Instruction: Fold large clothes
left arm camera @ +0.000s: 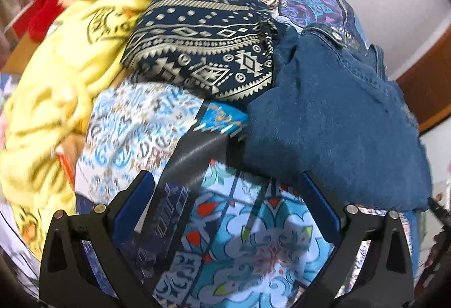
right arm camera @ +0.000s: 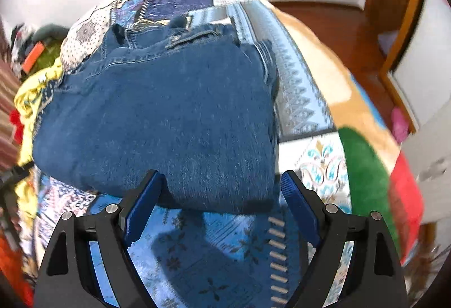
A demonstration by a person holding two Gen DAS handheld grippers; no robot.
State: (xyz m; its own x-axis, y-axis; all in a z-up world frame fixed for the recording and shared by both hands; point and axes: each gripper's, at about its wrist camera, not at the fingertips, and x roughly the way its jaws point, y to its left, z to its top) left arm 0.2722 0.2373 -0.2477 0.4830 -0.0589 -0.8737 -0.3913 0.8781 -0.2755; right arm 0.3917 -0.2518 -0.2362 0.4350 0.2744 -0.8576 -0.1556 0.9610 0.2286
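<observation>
Folded blue jeans (right arm camera: 169, 116) lie on a patterned blue patchwork bedspread (right arm camera: 220, 260); they also show at the right of the left wrist view (left arm camera: 332, 122). My right gripper (right arm camera: 221, 181) is open, its blue fingers (right arm camera: 143, 203) either side of the near edge of the jeans, holding nothing. My left gripper (left arm camera: 225, 184) is open and empty above the bedspread (left arm camera: 253, 246), left of the jeans. A folded navy garment with a cream geometric print (left arm camera: 203, 46) lies just beyond it.
A crumpled yellow garment (left arm camera: 64, 77) is heaped at the left, with a red item (left arm camera: 48, 6) behind. A tan, green and red blanket (right arm camera: 366, 161) hangs over the bed's right side. Wooden floor (right arm camera: 338, 26) and a wardrobe lie beyond.
</observation>
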